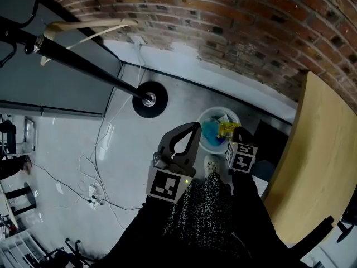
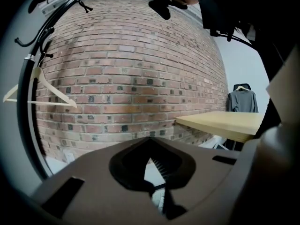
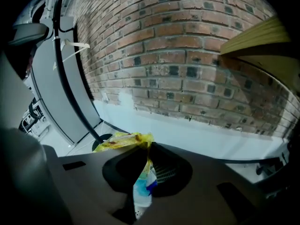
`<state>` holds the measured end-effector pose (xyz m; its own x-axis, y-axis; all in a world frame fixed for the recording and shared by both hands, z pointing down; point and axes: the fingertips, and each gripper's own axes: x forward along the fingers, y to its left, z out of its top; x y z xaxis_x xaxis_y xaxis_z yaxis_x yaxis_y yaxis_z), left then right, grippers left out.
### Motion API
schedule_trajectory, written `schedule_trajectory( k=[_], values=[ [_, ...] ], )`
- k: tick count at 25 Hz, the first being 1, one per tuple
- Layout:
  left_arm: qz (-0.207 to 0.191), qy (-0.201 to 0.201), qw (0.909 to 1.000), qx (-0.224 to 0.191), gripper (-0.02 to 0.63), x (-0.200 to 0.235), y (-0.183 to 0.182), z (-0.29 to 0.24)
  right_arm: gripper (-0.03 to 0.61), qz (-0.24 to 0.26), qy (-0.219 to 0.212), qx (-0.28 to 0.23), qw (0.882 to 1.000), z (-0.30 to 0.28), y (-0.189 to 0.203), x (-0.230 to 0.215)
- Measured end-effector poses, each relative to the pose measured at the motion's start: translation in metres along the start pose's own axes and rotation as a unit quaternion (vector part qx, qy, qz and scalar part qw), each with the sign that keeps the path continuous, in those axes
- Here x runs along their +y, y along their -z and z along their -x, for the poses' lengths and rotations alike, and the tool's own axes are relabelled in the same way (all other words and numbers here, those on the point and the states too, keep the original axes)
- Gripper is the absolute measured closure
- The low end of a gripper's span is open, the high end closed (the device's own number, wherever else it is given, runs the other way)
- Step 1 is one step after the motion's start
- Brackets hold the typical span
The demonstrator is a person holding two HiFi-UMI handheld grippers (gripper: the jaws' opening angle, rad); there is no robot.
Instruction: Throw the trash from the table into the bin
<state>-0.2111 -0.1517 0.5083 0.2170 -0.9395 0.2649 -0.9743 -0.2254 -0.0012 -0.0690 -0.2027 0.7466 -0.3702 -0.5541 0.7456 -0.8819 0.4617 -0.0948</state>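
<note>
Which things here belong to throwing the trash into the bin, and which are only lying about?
For the job:
- yellow wrapper, pinched in the right tool
- bin
- table

Only around:
- left tool, shut and empty
- coat stand
- wooden hanger
- floor cables

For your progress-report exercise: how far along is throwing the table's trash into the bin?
Done: the round white bin already holds something blue. In hand: the right tool grips a crumpled yellow wrapper over that bin; the left tool is shut and empty. Left: releasing it; only part of the pale wooden table shows.
</note>
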Motion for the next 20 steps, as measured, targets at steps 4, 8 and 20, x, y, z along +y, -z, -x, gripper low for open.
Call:
schedule_trajectory(
  k=[4, 8, 20],
  values=[
    [0.005, -0.001, 1.0000, 0.002, 0.607, 0.001, 0.004, -0.001, 0.542, 0.000, -0.010, 0.021, 1.000, -0.006, 0.014, 0.001],
    [0.001, -0.001, 1.0000, 0.003, 0.607, 0.000, 0.006, -0.001, 0.538, -0.010, -0.033, 0.060, 0.998, -0.013, 0.036, 0.005],
    [0.005, -0.005, 0.9999, 0.012, 0.607, -0.001, 0.014, 0.006, 0.423, -0.033, -0.058, 0.082, 0.994, -0.019, 0.051, 0.015]
  ],
)
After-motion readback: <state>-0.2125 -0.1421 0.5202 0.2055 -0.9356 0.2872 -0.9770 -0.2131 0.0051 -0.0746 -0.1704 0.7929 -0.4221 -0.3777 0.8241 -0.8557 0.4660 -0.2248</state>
